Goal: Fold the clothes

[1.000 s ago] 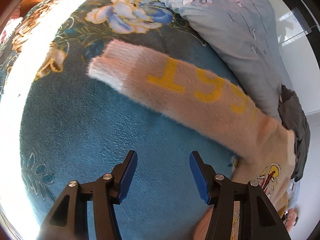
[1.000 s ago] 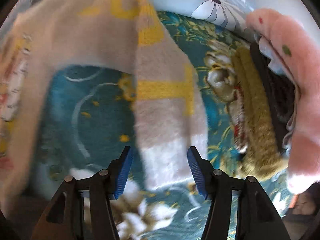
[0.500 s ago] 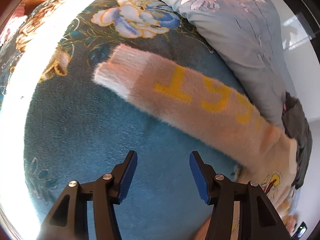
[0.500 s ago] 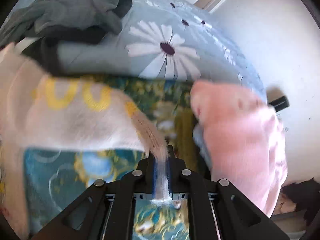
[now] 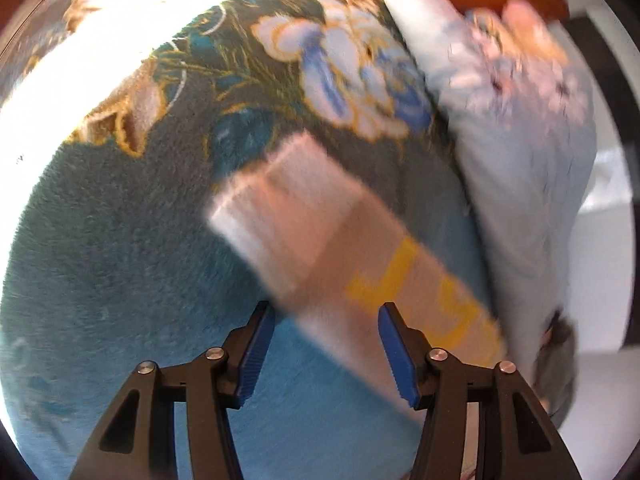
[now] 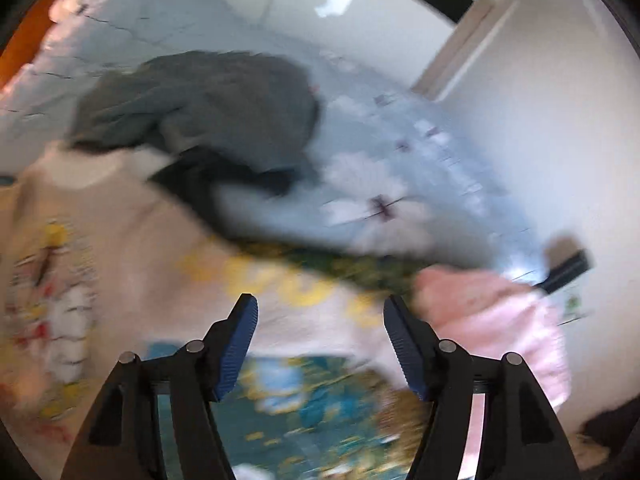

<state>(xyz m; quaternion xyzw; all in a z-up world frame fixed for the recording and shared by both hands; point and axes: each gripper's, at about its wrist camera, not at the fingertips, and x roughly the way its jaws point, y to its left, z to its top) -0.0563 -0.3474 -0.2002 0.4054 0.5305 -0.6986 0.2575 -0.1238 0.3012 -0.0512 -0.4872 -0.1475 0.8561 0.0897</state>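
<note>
You're hovering the left gripper, jaws apart and empty, over the fluffy sweater sleeve lying on the near blanket; it's looking soft and light, so pinch its white cuff. Your right gripper has just been opening, nothing between.

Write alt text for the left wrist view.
A fuzzy beige sweater sleeve with yellow lettering and a white cuff lies diagonally on a teal floral blanket, blurred. The open left hand-held gripper hovers over it, empty. A pale blue flowered duvet lies at right.
</note>
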